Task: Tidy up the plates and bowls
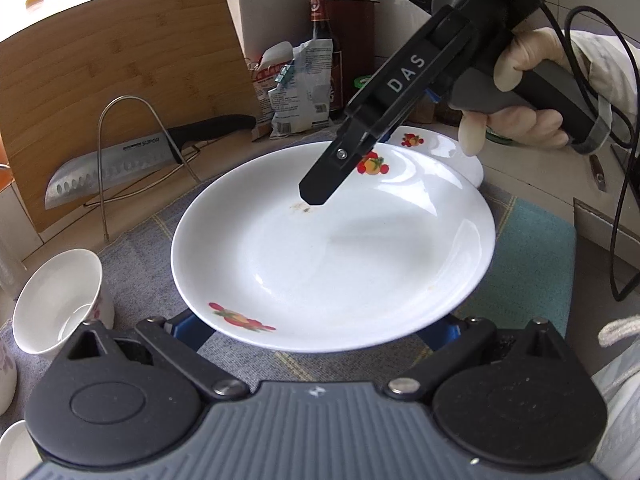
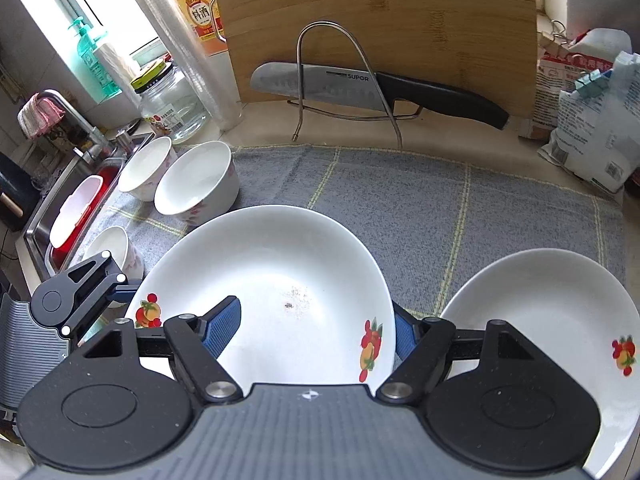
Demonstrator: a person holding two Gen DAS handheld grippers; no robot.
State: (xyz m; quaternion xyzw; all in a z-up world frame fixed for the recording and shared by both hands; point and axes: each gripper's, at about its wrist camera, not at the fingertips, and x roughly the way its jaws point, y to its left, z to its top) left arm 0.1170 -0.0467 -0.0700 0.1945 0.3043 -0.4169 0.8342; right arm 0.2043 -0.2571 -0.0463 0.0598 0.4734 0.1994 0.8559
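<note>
A grey checked cloth (image 2: 500, 216) covers the tabletop (image 2: 460, 136) of a kitchen; a bamboo cutting board (image 2: 372, 12) and a knife (image 2: 372, 84) on a wire rack stand at the back, and a sink (image 2: 52, 216) lies to the left. The large plate (image 2: 264, 280) sits in the middle, the second plate (image 2: 552, 312) just beside it, three bowls (image 2: 196, 184) near its far left. The right gripper (image 2: 316, 332) straddles the large plate's rim, fingers (image 2: 222, 326) spread wide — one over the plate, the other outside it. The left gripper (image 1: 316, 332) has its fingertips hidden under the plate, so I cannot tell its state. Open cloth remains behind the plates.
</note>
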